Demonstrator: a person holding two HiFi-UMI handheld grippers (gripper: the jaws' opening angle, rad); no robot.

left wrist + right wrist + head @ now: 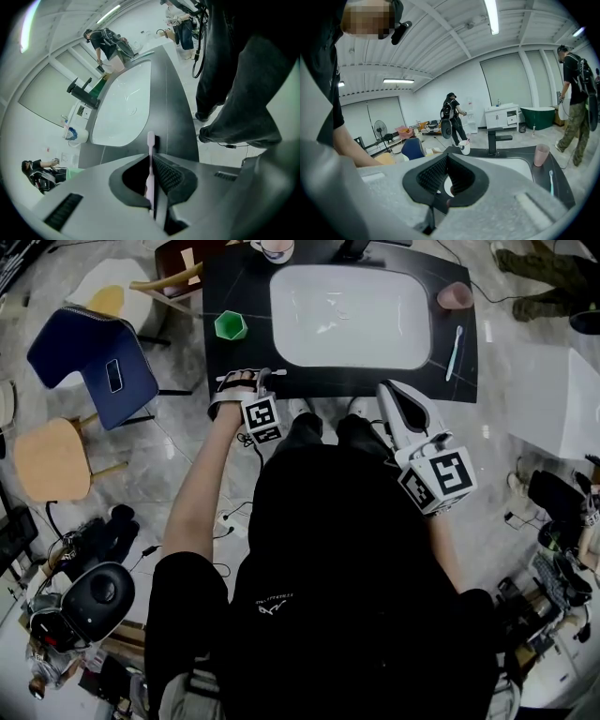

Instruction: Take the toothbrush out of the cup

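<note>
We see the left gripper (246,381) clenched on a pale pink toothbrush (150,145), its jaws pressed against the handle from both sides, with one end poking out past the jaw tips. In the head view the brush lies crosswise in that grip over the front edge of the black counter (234,287). It is clear of the green cup (230,325), which stands upright near it at about 11 o'clock. The white sink (349,317) sits at 2 o'clock from this gripper. The right gripper (446,158) has its jaws closed together on nothing and hangs at the counter's front edge. At 1 o'clock from it a light blue toothbrush (454,352) lies flat on the counter, with a pink cup (456,296) just beyond at 12
</note>
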